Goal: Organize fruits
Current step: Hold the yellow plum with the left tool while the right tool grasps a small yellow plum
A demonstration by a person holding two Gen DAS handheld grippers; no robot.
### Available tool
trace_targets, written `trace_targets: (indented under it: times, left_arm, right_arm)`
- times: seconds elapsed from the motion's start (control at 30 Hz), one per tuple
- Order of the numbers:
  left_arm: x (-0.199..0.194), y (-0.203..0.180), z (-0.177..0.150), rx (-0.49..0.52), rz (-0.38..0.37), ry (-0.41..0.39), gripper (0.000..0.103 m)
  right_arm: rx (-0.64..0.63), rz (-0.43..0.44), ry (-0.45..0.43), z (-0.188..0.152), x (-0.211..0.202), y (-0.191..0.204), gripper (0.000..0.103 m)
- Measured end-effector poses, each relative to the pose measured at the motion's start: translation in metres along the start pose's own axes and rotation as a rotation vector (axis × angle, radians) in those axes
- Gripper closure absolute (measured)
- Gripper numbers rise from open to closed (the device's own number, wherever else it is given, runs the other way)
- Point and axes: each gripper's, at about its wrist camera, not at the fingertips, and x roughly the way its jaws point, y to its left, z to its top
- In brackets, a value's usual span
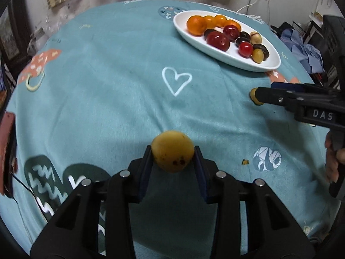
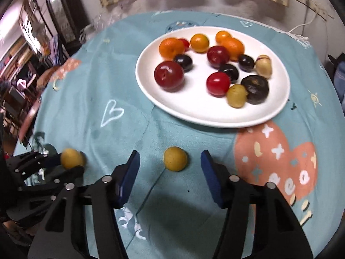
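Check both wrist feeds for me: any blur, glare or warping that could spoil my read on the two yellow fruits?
Left wrist view: held yellow fruit sharp in the left gripper; table edges bow from fisheye. Right wrist view: loose yellow fruit crisp between the open right gripper; the fruit at far left is slightly smeared; white plate bright, no hard glare.

Each black claw (image 1: 172,159) has blue pads, silver screws, and white "DAS" lettering.

Left gripper (image 1: 172,157): clamped a yellow fruit (image 1: 172,153).
Right gripper (image 1: 257,97): reached a small yellow fruit (image 1: 253,96), grip possibly loose.
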Motion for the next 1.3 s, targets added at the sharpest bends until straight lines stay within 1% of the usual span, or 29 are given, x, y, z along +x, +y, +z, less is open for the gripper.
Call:
trace_targets:
  times: [0.03, 0.1, 0.17, 0.2, 0.23, 0.3, 0.37, 0.4, 0.47, 0.53, 0.6, 0.7, 0.77, 0.8, 0.83, 0.9, 0.93, 1.0, 1.03, 1.1, 1.13, 1.2, 1.23, 1.27, 1.3]
  left_arm:
    - [-0.001, 0.002, -0.002, -0.001, -0.003, -0.010, 0.065]
    - [-0.001, -0.001, -0.004, 0.018, 0.015, -0.018, 0.065]
    - [0.000, -0.004, -0.005, 0.031, 0.031, -0.025, 0.065]
    - [0.000, -0.005, -0.006, 0.036, 0.037, -0.029, 0.065]
    - [0.000, -0.006, -0.006, 0.042, 0.034, -0.034, 0.065]
    - [-0.001, -0.001, -0.009, 0.032, -0.003, -0.060, 0.063]
    - [-0.002, 0.002, -0.011, 0.025, -0.021, -0.073, 0.062]
    - [-0.002, 0.000, -0.011, 0.038, -0.015, -0.072, 0.061]
    - [-0.001, -0.007, -0.012, 0.080, 0.023, -0.071, 0.060]
    - [-0.001, -0.009, -0.014, 0.087, 0.038, -0.078, 0.060]
    - [-0.001, -0.007, -0.013, 0.070, 0.024, -0.076, 0.060]
    - [-0.002, -0.005, -0.014, 0.061, 0.009, -0.087, 0.060]
    - [-0.002, -0.002, -0.014, 0.048, -0.004, -0.090, 0.060]
    - [-0.003, 0.001, -0.011, 0.024, -0.019, -0.083, 0.062]
    - [-0.003, 0.006, -0.009, -0.003, -0.033, -0.077, 0.066]
    - [-0.002, 0.016, -0.003, -0.063, -0.094, -0.065, 0.066]
    - [-0.001, 0.020, -0.001, -0.083, -0.110, -0.062, 0.066]
    - [-0.001, 0.021, 0.004, -0.097, -0.118, -0.061, 0.066]
    - [-0.001, 0.018, 0.006, -0.083, -0.109, -0.063, 0.066]
    - [-0.006, 0.011, 0.010, -0.059, -0.106, -0.078, 0.062]
    - [-0.008, 0.008, 0.013, -0.053, -0.112, -0.088, 0.048]
    - [-0.012, 0.002, 0.018, -0.035, -0.107, -0.103, 0.046]
    - [-0.010, 0.000, 0.022, -0.026, -0.104, -0.096, 0.046]
    - [-0.006, -0.001, 0.025, -0.026, -0.104, -0.077, 0.050]
    - [-0.002, -0.001, 0.027, -0.023, -0.078, -0.069, 0.052]
  right_arm:
    - [-0.003, -0.003, 0.002, 0.000, 0.002, 0.000, 0.047]
    - [-0.002, 0.003, 0.005, 0.000, 0.005, -0.002, 0.058]
    - [0.003, 0.007, 0.013, 0.001, 0.009, -0.004, 0.059]
    - [0.004, 0.010, 0.016, 0.000, 0.011, -0.004, 0.063]
    - [0.005, 0.013, 0.022, -0.001, 0.013, -0.005, 0.065]
    - [0.008, 0.011, 0.028, -0.003, 0.017, -0.006, 0.076]
    - [0.012, 0.010, 0.020, -0.004, 0.016, -0.007, 0.078]
    - [0.013, 0.011, 0.019, -0.005, 0.015, -0.007, 0.078]
    - [0.022, 0.021, 0.017, -0.008, 0.012, -0.007, 0.078]
    - [0.034, 0.038, 0.007, -0.015, 0.001, -0.006, 0.078]
    - [0.038, 0.053, 0.002, -0.024, -0.009, -0.002, 0.078]
    - [0.046, 0.074, 0.010, -0.051, -0.025, 0.003, 0.078]
    - [0.041, 0.071, 0.019, -0.067, -0.033, 0.003, 0.078]
    - [0.031, 0.061, 0.021, -0.076, -0.040, 0.003, 0.078]
    - [0.028, 0.054, 0.021, -0.080, -0.043, 0.003, 0.078]
    - [0.045, 0.046, 0.015, -0.091, -0.052, -0.002, 0.078]
    - [0.068, 0.042, 0.010, -0.095, -0.056, -0.006, 0.078]
    - [0.107, 0.040, -0.004, -0.097, -0.062, -0.012, 0.078]
    - [0.111, 0.038, -0.009, -0.098, -0.065, -0.014, 0.078]
    - [0.105, 0.031, -0.017, -0.100, -0.070, -0.013, 0.078]
    - [0.102, 0.027, -0.021, -0.101, -0.072, -0.012, 0.078]
    - [0.099, 0.025, -0.026, -0.102, -0.075, -0.011, 0.078]
    - [0.097, 0.024, -0.029, -0.103, -0.077, -0.011, 0.078]
    - [0.096, 0.024, -0.032, -0.103, -0.079, -0.011, 0.078]
    - [0.094, 0.024, -0.036, -0.103, -0.081, -0.010, 0.078]
